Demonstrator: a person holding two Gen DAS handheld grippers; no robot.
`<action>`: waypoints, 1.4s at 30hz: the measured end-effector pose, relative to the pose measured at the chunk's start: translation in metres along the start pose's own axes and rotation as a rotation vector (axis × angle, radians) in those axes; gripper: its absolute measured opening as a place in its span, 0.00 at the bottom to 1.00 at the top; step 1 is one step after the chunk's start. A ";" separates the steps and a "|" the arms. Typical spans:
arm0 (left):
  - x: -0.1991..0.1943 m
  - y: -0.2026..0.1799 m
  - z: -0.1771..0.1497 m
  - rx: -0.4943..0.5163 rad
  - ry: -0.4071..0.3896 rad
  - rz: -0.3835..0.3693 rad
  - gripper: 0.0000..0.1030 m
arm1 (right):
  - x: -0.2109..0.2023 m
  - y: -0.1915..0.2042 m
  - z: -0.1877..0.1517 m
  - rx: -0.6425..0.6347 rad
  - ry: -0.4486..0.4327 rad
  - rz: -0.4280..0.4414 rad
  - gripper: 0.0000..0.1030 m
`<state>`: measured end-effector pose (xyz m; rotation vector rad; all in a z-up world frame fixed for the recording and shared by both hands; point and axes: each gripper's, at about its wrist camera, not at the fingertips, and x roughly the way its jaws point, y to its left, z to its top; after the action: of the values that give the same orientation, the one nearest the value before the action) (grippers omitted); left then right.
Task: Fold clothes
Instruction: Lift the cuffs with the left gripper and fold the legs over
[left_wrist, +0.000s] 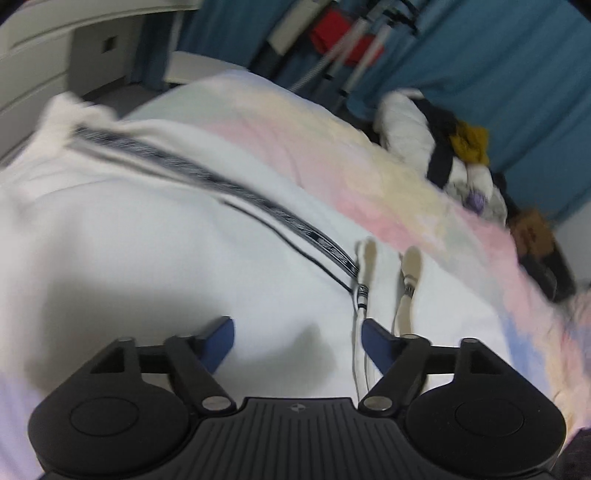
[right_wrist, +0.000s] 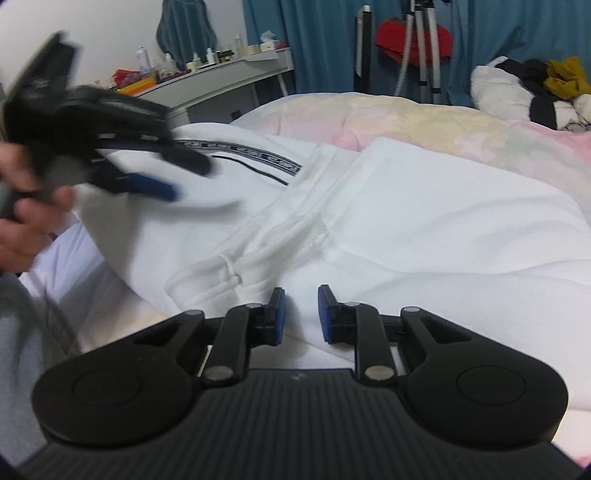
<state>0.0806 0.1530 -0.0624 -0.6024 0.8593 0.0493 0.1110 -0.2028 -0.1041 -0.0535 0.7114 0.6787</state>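
Note:
A white hoodie (right_wrist: 406, 221) with a dark patterned stripe (right_wrist: 258, 151) lies spread on the bed; it also shows in the left wrist view (left_wrist: 147, 240), with its drawstrings (left_wrist: 406, 280) running toward the camera. My left gripper (left_wrist: 297, 341) is open and empty just above the white fabric, and it shows blurred at the left of the right wrist view (right_wrist: 162, 184). My right gripper (right_wrist: 301, 314) is open and empty, low over the hoodie's near edge beside a folded cuff (right_wrist: 218, 273).
The bed has a pastel pink and yellow quilt (right_wrist: 424, 118). A pile of clothes (right_wrist: 535, 88) lies at the far right. A tripod (right_wrist: 421, 48) and blue curtains stand behind. A cluttered white desk (right_wrist: 221, 77) is at the back left.

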 end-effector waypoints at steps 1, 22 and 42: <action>-0.010 0.011 0.001 -0.049 -0.001 -0.017 0.90 | -0.001 -0.001 0.000 0.009 -0.001 -0.006 0.19; -0.034 0.153 -0.011 -0.786 -0.106 -0.029 0.95 | -0.017 -0.024 0.009 0.148 -0.056 -0.185 0.20; -0.020 0.150 0.018 -0.664 -0.225 0.032 0.24 | 0.002 -0.030 0.001 0.110 -0.029 -0.238 0.23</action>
<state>0.0388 0.2917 -0.1108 -1.1789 0.6234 0.4367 0.1309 -0.2251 -0.1101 -0.0266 0.7007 0.4116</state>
